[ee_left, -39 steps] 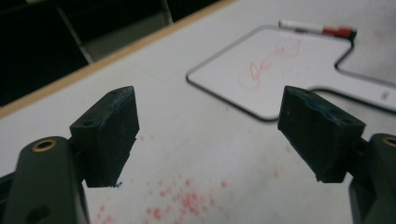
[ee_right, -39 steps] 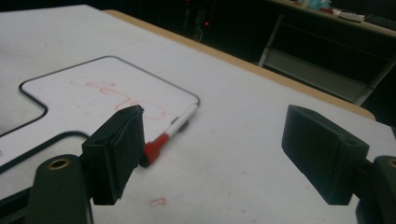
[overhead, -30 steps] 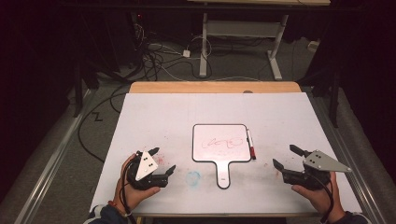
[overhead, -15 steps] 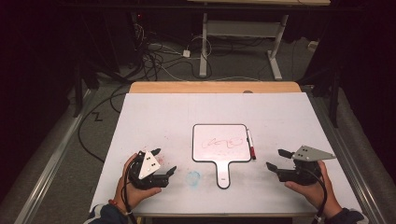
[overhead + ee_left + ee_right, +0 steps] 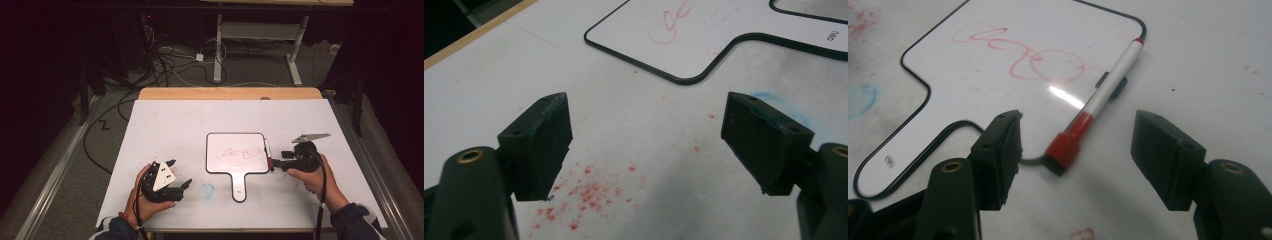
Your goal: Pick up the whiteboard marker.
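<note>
A small white paddle-shaped whiteboard (image 5: 235,150) with a red scribble lies at the table's middle, handle toward me. A white marker with a red cap (image 5: 266,151) is clipped along its right edge. My right gripper (image 5: 278,158) is open just right of the board. In the right gripper view the red cap (image 5: 1067,146) lies between the spread jaws of that gripper (image 5: 1075,145), not touching them. My left gripper (image 5: 180,173) rests open at the front left, short of the board. Its own view shows this gripper (image 5: 646,130) with nothing between the jaws, and the board's handle (image 5: 744,45) beyond.
The white table cover (image 5: 165,125) carries a blue smudge (image 5: 207,189) beside the handle and red specks (image 5: 589,192) under the left gripper. A wooden table edge (image 5: 230,93) runs along the back. Cables and desk legs lie on the floor beyond.
My right gripper has moved left and forward from the table's right side up to the marker's capped end. The left gripper has barely shifted.
</note>
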Tool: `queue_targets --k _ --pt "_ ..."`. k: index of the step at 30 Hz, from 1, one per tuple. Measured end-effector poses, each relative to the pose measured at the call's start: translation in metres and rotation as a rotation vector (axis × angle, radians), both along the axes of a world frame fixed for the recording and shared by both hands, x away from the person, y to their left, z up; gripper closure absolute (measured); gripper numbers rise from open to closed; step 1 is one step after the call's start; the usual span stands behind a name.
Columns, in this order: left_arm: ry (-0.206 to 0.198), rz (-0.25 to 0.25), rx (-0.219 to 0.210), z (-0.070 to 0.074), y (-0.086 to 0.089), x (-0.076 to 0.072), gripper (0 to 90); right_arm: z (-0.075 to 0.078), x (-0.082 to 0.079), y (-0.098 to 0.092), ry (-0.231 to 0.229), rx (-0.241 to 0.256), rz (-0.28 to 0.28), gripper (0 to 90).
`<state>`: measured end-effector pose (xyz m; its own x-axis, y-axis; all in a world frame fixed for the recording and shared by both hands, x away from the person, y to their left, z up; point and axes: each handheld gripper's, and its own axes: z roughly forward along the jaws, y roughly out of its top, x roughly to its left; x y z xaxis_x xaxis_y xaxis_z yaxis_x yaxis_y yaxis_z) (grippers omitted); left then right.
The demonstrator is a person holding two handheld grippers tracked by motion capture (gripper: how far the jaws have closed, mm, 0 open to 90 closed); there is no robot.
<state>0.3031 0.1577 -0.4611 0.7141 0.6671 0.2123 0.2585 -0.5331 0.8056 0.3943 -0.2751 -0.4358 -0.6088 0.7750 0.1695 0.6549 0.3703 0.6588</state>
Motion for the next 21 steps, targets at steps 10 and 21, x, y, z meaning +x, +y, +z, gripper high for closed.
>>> queue_targets --k 10,21 --pt "0.005 0.001 0.018 0.000 0.000 -0.002 19.3 -0.021 0.037 0.009 0.123 0.005 -0.048 49.5" --pt "0.030 0.006 0.042 -0.002 -0.003 -0.003 19.3 -0.023 0.035 0.017 0.096 0.003 0.009 81.6"
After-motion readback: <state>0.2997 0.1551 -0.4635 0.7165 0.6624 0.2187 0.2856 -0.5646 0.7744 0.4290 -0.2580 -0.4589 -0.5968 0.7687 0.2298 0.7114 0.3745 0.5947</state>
